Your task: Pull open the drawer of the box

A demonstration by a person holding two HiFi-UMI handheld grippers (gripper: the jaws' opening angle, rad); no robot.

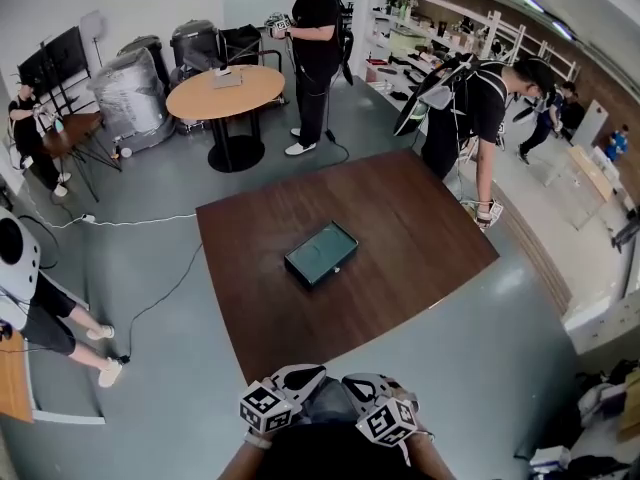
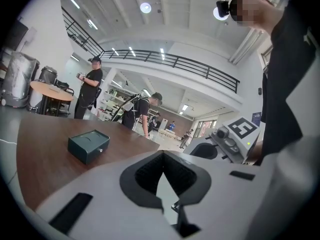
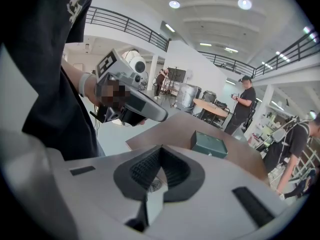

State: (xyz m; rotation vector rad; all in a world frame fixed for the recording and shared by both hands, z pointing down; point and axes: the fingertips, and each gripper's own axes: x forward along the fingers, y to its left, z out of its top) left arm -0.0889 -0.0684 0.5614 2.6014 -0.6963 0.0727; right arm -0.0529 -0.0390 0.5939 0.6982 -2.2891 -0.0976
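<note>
Left tongs (image 2: 162, 153), right tongs (image 3: 160, 148) closed; box (image 1: 321, 254) drawer (image 2: 98, 149) shut.

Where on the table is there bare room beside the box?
The table is bare all round the box: wide strips between it and every edge. Nothing crowds it; only a person leans by the far right corner.

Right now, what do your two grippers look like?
Left gripper and right gripper match: pale grey moulded shells, black ribbed pads set in a V, and black rectangular slots on top. Each carries a cube with black-and-white square markers. The person's top is black.
</note>
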